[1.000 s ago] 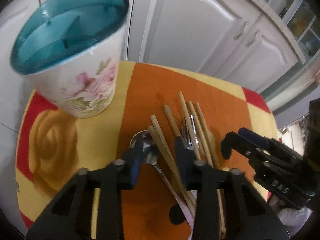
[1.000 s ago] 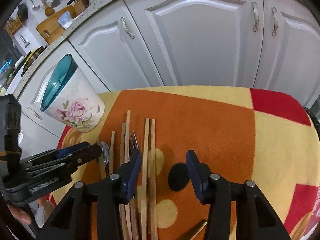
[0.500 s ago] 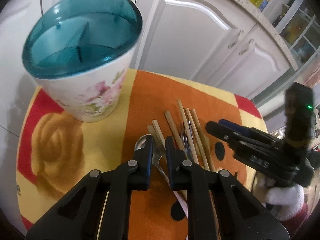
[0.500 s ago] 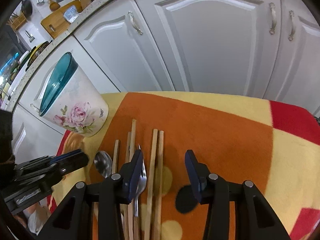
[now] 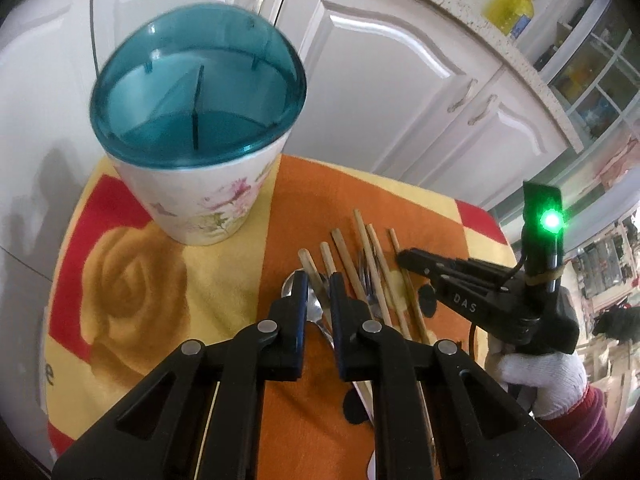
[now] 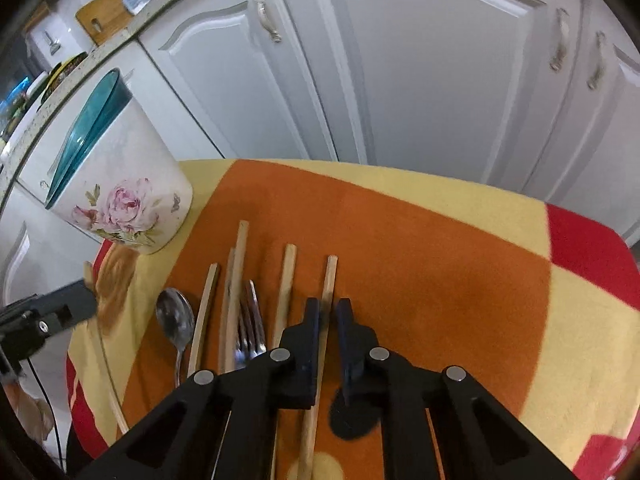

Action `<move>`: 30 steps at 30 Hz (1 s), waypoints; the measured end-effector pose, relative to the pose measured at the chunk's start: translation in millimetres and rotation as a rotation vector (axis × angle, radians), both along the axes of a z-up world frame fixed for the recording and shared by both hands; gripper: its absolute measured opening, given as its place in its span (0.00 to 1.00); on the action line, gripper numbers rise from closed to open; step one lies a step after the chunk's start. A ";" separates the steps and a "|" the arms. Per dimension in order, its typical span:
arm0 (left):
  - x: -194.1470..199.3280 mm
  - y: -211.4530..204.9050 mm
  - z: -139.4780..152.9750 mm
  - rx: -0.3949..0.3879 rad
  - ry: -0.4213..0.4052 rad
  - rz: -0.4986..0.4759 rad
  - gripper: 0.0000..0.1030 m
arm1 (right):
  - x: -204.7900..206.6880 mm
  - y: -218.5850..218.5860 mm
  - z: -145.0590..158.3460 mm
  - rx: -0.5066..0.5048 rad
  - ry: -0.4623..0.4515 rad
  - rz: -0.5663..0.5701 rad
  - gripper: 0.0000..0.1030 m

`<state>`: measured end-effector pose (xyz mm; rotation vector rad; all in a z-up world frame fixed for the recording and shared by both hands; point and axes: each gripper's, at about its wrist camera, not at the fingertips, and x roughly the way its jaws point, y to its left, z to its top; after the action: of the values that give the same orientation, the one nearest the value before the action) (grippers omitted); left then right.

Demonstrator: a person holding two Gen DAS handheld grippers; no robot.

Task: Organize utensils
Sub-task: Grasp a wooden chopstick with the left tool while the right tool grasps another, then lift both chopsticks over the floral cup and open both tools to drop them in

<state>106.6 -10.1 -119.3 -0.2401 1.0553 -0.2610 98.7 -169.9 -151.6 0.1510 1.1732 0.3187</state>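
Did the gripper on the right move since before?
Yes. The right hand-held gripper slid rightward across the cloth, off the fork, and its jaws have just been closing on the rightmost chopstick.

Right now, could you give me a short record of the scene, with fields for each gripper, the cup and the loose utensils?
Left gripper: jaws just closed onto the leftmost chopstick
Right gripper: jaws just closed onto the rightmost chopstick
Cup: upright on the cloth, nothing seen inside
Loose on cloth: spoon, fork, other chopsticks
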 end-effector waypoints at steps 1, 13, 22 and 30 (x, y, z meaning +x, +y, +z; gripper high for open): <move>-0.7 -0.1 1.7 0.001 -0.006 -0.002 0.08 | 0.2 -2.0 -0.4 0.006 0.001 -0.011 0.08; -13.9 8.0 20.4 -0.014 -0.038 -0.003 0.06 | -13.4 -15.2 32.5 0.094 -0.066 -0.038 0.05; -41.3 23.3 71.2 -0.026 -0.146 -0.024 0.05 | -60.8 -31.7 110.6 0.158 -0.236 -0.069 0.05; -62.4 41.0 116.6 -0.055 -0.247 -0.019 0.05 | -91.7 -29.0 168.0 0.188 -0.375 -0.055 0.05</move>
<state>44.2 30.9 -2.7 -0.2405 0.8073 -0.3280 7.0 -198.9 16.4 0.2747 0.7656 0.3905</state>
